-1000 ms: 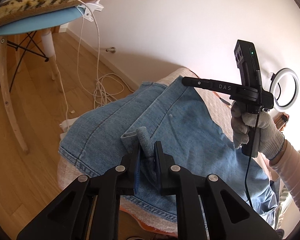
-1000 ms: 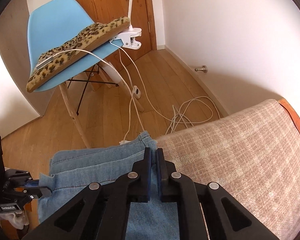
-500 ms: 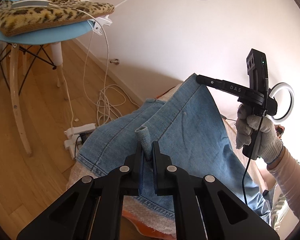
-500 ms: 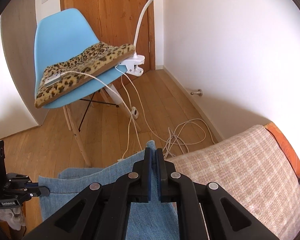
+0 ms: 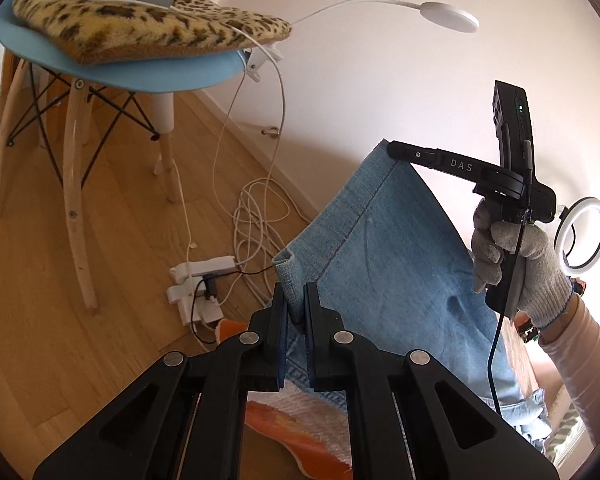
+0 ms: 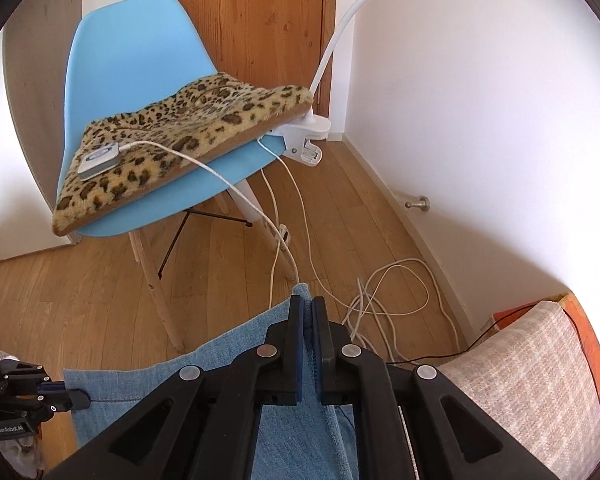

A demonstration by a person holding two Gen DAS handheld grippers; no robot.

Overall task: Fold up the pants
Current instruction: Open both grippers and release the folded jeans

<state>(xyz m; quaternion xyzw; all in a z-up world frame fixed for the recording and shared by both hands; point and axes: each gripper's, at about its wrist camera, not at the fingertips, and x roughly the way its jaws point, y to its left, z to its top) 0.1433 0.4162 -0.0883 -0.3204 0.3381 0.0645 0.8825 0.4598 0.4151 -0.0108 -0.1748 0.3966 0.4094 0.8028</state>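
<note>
Lifted since a second ago, the jeans [image 5: 384, 256] hang above the plaid-covered couch [image 6: 528, 364], one hem corner clamped in my left tongs [image 5: 295, 300], the other in my right tongs [image 6: 307, 320]; mid-fold, I reckon, next carrying both corners across to the waistband.

Reading "DAS" in pale letters along the right gripper [image 5: 392, 148]; reading "GenRobot.AI" on a small label of the left gripper [image 6: 78, 399].
</note>
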